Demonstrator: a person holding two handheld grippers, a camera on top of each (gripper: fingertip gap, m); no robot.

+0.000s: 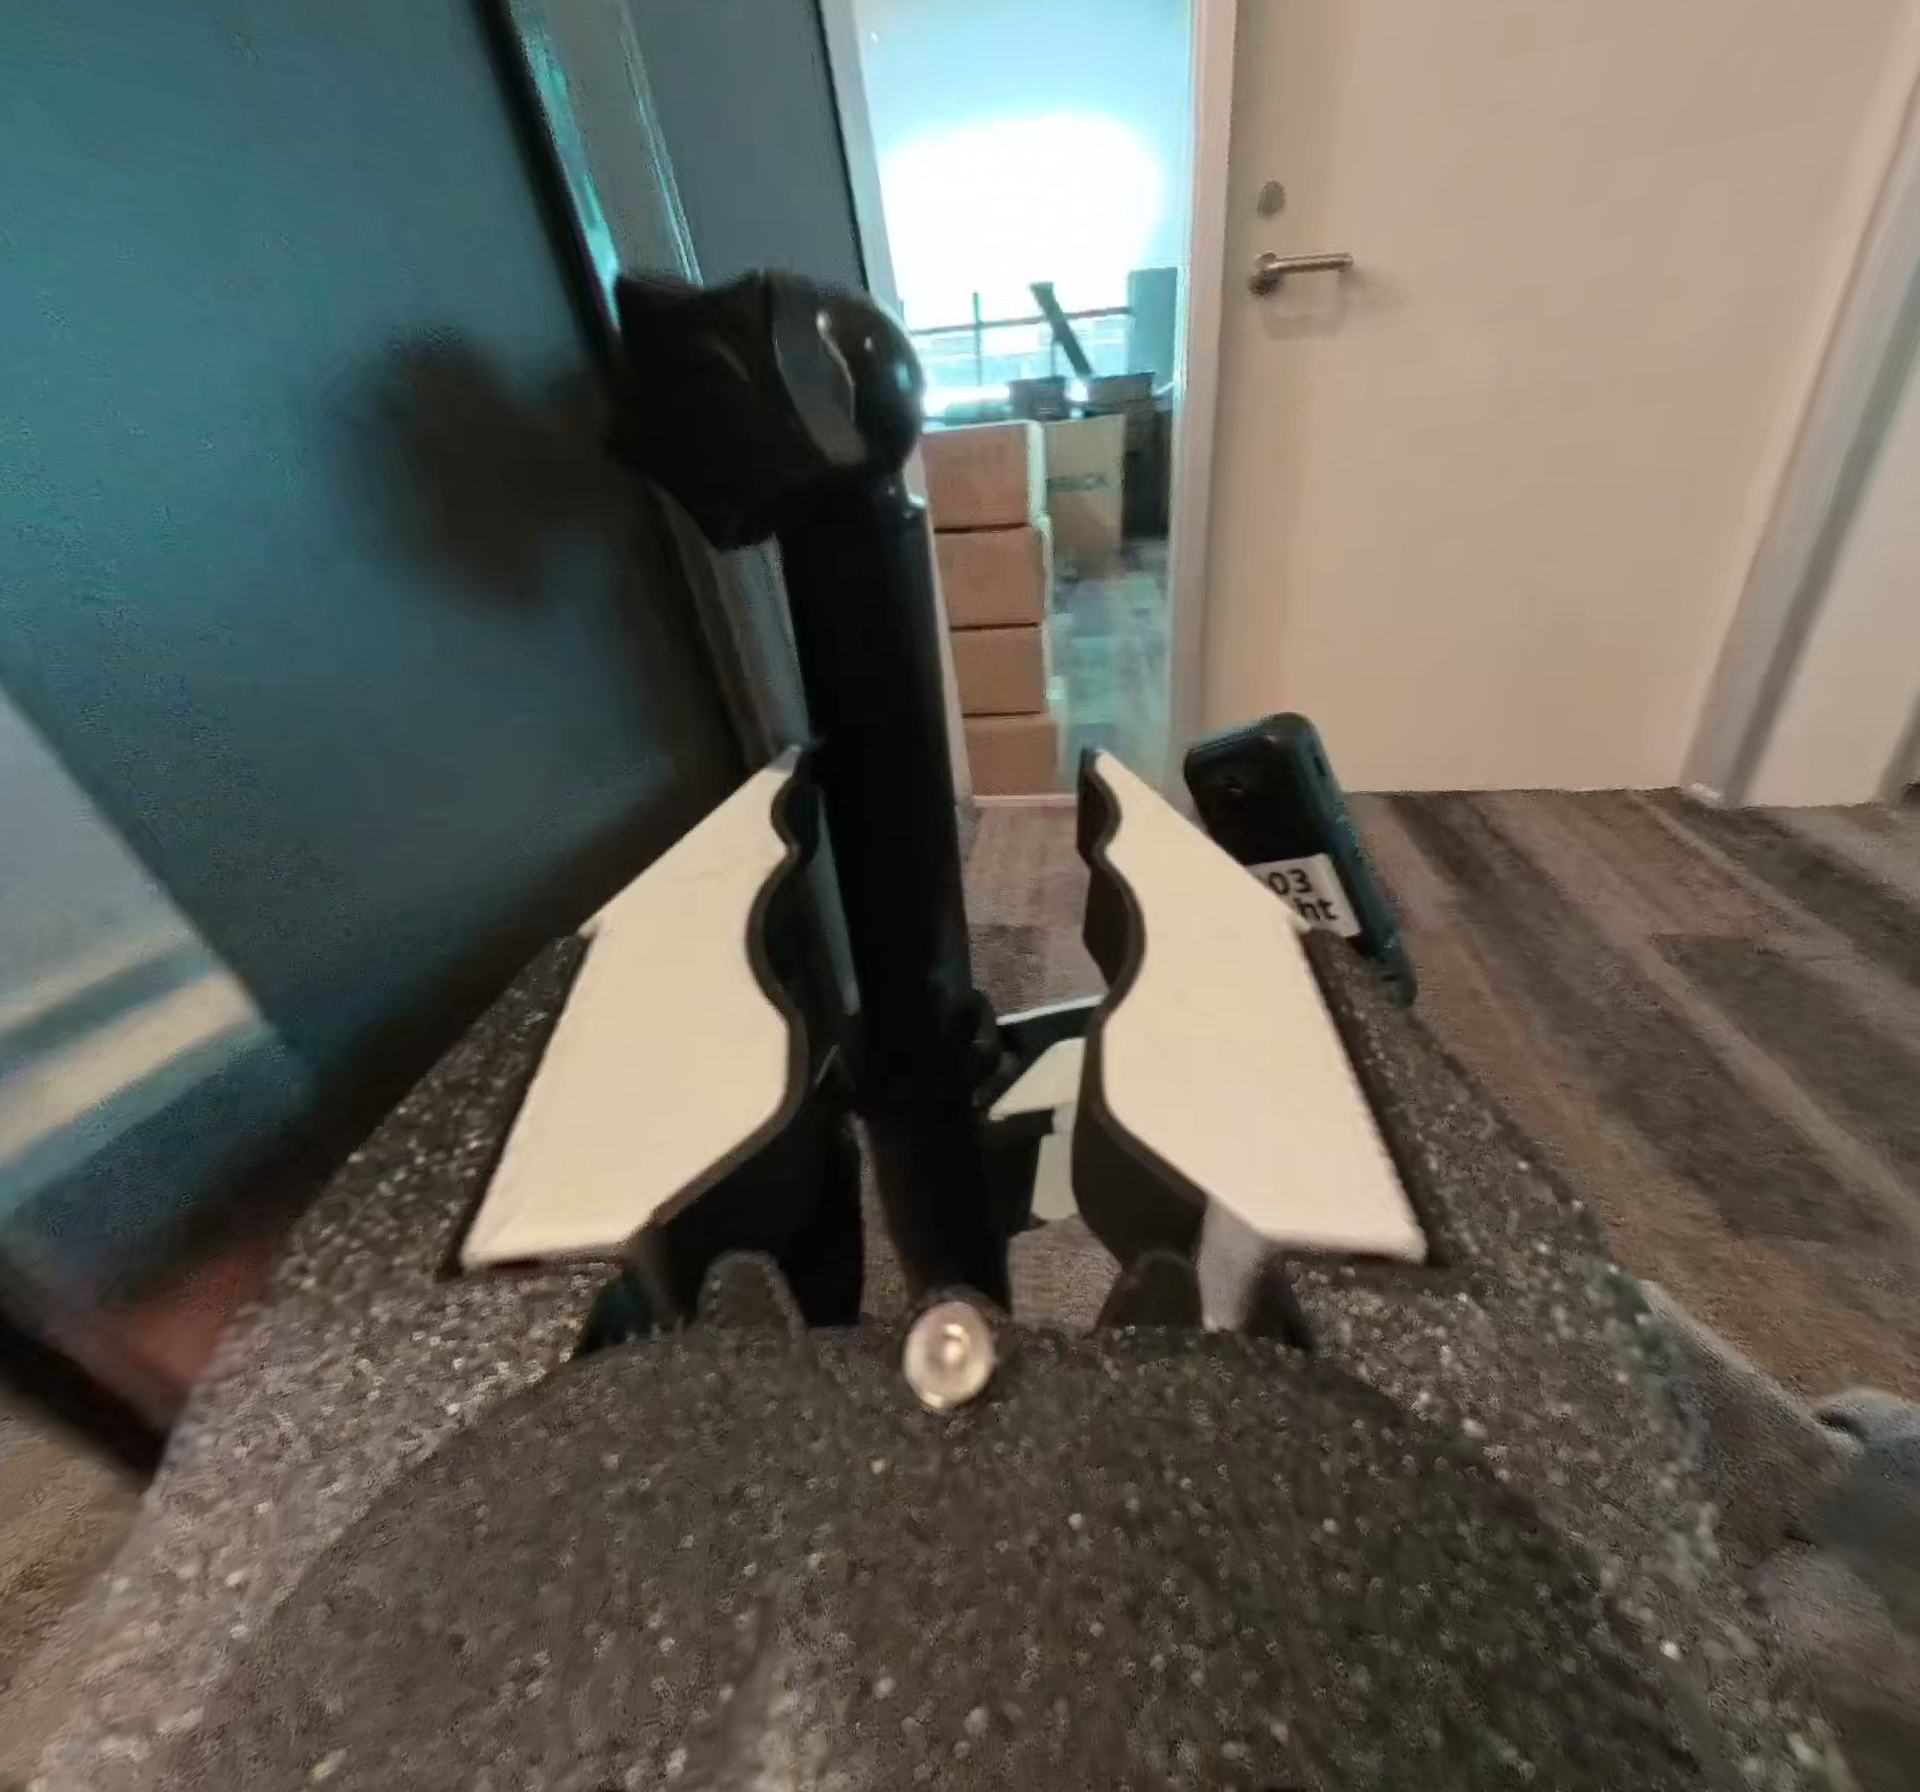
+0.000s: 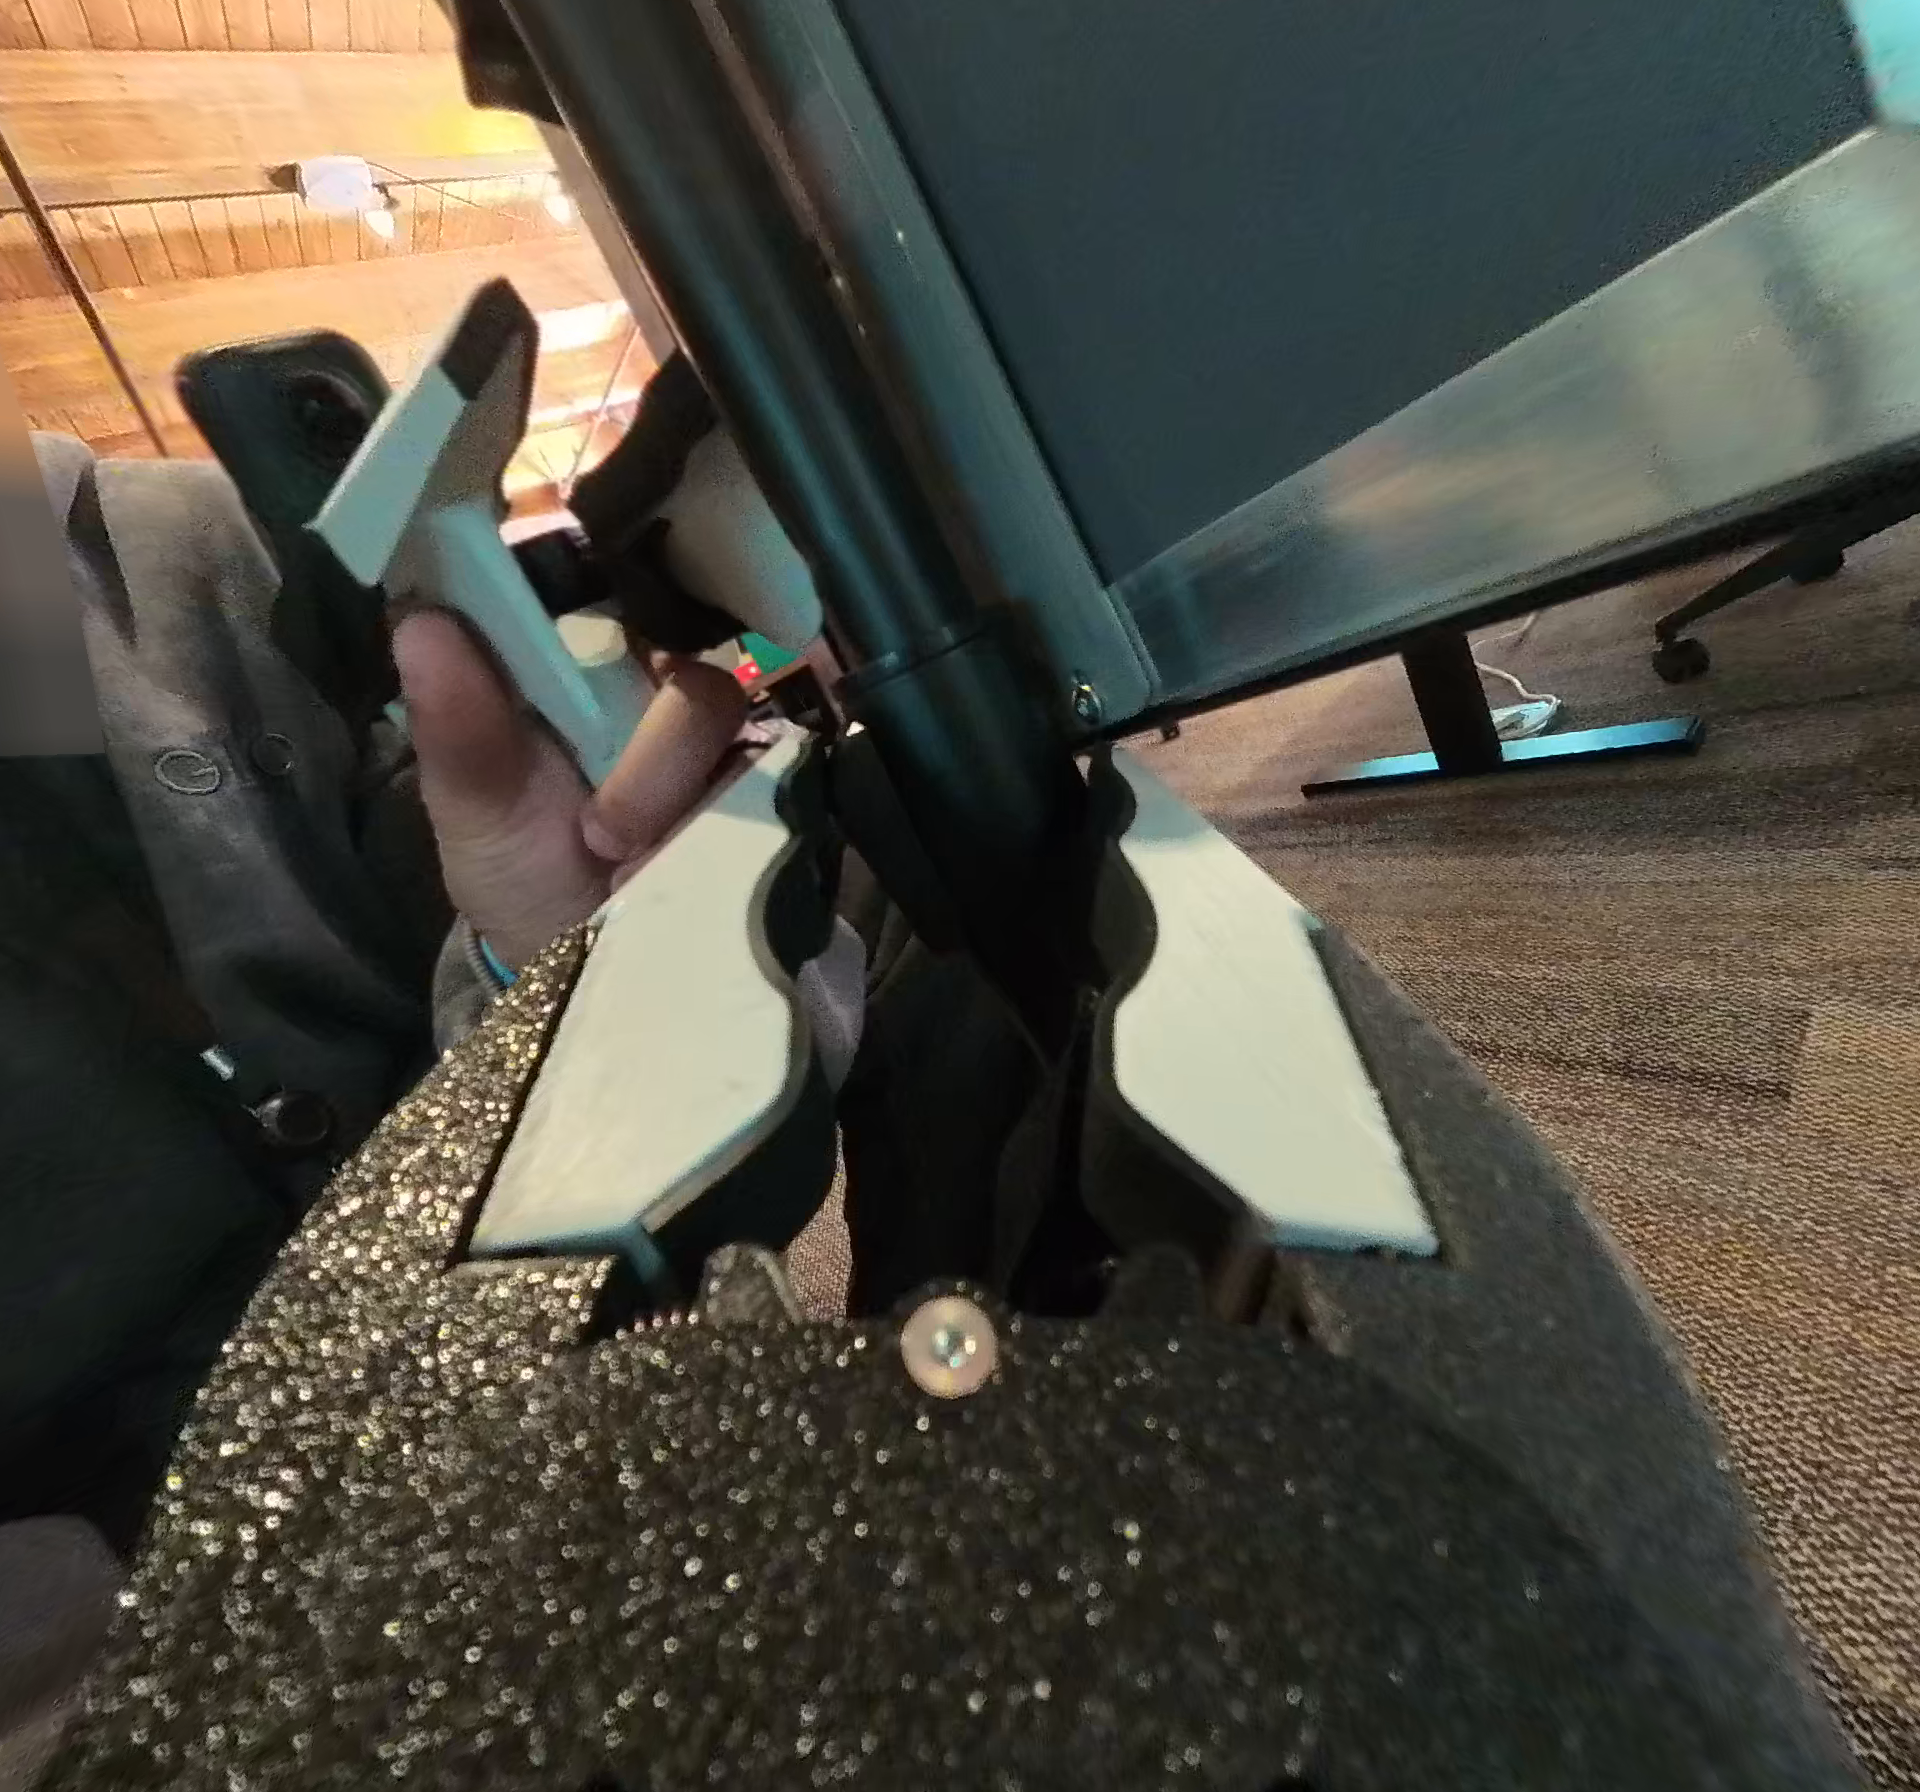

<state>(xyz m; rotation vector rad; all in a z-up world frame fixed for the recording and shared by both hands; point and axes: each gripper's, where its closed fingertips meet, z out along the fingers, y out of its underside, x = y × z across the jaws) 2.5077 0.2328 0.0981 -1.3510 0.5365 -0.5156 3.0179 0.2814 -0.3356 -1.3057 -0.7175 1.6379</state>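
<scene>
While near left tool [image 1: 940,776], white-labelled dark camera [image 1: 1278,807].

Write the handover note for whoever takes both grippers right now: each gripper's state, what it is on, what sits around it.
Left gripper: jaws partly open around a black pole, gap showing on the right side; grip uncertain. A black knob clamp sits higher on the pole, against the teal panel.

Right gripper: jaws astride the same pole's lower section, beside the panel's metal base rail; contact unclear.

Nearby: carpet, white door, stacked cardboard boxes.
</scene>
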